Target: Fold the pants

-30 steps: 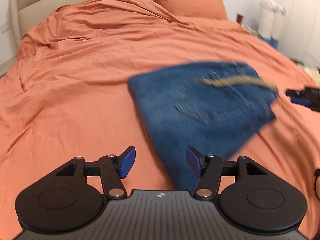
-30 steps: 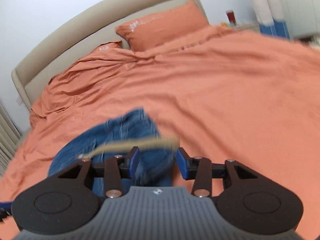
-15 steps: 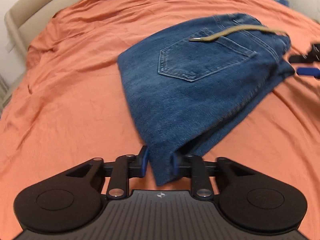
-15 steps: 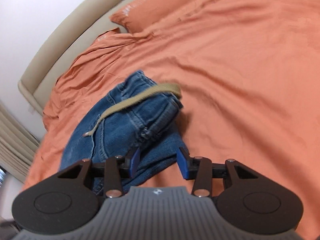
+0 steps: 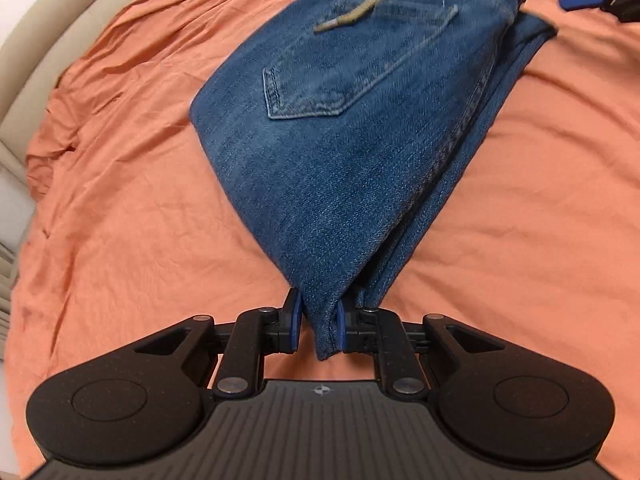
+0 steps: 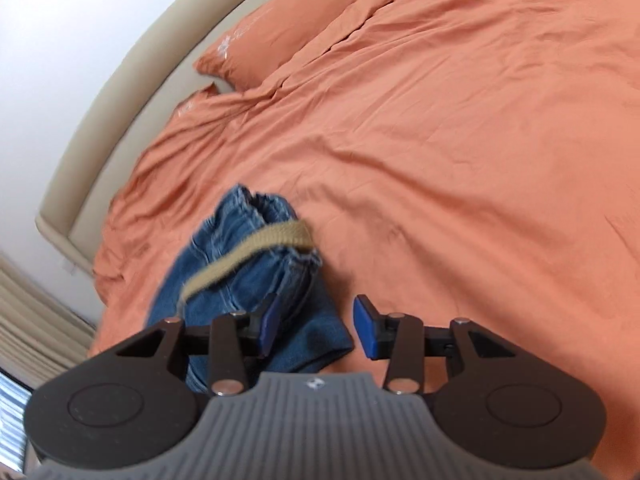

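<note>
One folded pair of blue denim pants point(image 5: 352, 152) on an orange-sheeted bed point(image 5: 120, 200).
Left tongs point(image 5: 317, 322), just closed, pinch its near corner; right tongs point(image 6: 316, 330) stand half-wide, gripping nothing.

A pair of blue denim pants point(image 5: 336, 152), folded into a thick bundle of several layers, lies on an orange bedsheet point(image 5: 120, 200). A stitched back pocket point(image 5: 320, 80) faces up. A tan woven drawstring point(image 6: 248, 256) trails across the gathered waistband. The bundle's near corner narrows to a point, lifted slightly off the sheet.
</note>
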A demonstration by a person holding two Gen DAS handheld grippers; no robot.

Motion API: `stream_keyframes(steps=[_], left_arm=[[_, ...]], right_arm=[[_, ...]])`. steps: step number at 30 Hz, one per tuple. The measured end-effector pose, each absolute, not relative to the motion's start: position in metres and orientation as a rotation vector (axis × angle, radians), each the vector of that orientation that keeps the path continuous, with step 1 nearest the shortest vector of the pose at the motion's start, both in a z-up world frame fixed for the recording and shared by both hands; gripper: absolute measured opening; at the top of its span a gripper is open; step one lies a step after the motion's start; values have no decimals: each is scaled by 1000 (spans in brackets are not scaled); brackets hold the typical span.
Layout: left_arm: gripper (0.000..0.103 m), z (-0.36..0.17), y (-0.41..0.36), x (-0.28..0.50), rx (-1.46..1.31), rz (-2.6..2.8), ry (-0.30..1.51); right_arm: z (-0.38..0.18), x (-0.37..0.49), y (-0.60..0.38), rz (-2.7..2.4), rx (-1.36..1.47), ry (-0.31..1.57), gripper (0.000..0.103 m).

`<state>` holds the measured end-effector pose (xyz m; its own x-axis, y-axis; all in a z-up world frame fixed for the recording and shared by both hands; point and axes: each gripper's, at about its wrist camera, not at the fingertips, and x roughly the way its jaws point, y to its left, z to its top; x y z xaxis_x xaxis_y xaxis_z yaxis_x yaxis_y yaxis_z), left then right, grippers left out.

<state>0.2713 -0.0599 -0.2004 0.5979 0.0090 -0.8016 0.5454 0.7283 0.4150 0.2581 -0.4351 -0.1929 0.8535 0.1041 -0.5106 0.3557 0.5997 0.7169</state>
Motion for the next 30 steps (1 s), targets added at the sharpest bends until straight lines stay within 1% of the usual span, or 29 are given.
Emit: stream_keyframes(steps=[2, 3, 4, 6, 7, 8, 9, 11, 12, 13, 14, 15, 17, 19, 24, 26, 27, 28, 29, 30], left_arm=[[22, -183, -54, 271, 652, -372, 891], [26, -173, -50, 271, 611, -385, 893], [30, -165, -46, 272, 563, -399, 895], [32, -147, -38, 272, 458, -437, 885], [38, -139, -34, 272, 405, -446, 875], [41, -133, -30, 276, 353, -446, 872], [47, -128, -25, 282, 294, -436, 869], [49, -125, -13, 296, 179, -392, 877], [49, -126, -8, 305, 136, -367, 884], [49, -129, -3, 314, 95, -335, 889], [49, -131, 1, 321, 54, -307, 894], [49, -133, 6, 327, 12, -290, 901], [50, -137, 12, 338, -71, -279, 914], [58, -140, 16, 347, -115, -272, 910], [65, -151, 18, 367, -171, -252, 927], [67, -154, 17, 372, -174, -250, 929], [69, -155, 16, 375, -174, -253, 931], [72, -156, 15, 376, -178, -256, 933], [74, -157, 14, 378, -179, -256, 932], [76, -158, 14, 380, -181, -252, 928]], right_arm=[[-190, 260, -438, -123, 965, 529, 49], [-189, 261, -438, -112, 965, 520, 58], [-187, 262, -437, -110, 957, 515, 59], [-187, 265, -437, -109, 951, 519, 58], [-189, 268, -437, -104, 968, 523, 57], [-192, 272, -439, -92, 997, 532, 57], [-196, 276, -440, -75, 1029, 540, 56], [-203, 282, -443, -49, 1083, 541, 55], [-206, 284, -444, -41, 1098, 538, 47], [-209, 285, -444, -42, 1100, 543, 27], [-209, 285, -444, -38, 1097, 547, 22], [-209, 283, -445, -23, 1109, 534, 13], [-206, 278, -445, -20, 1131, 531, 10], [-206, 277, -444, -58, 1111, 571, 9], [-227, 285, -443, -126, 1069, 649, 8], [-224, 285, -445, -113, 1081, 644, 11], [-220, 285, -446, -106, 1084, 632, 19], [-217, 284, -447, -104, 1081, 622, 31], [-214, 283, -448, -107, 1067, 615, 37], [-213, 284, -448, -99, 1047, 610, 51]])
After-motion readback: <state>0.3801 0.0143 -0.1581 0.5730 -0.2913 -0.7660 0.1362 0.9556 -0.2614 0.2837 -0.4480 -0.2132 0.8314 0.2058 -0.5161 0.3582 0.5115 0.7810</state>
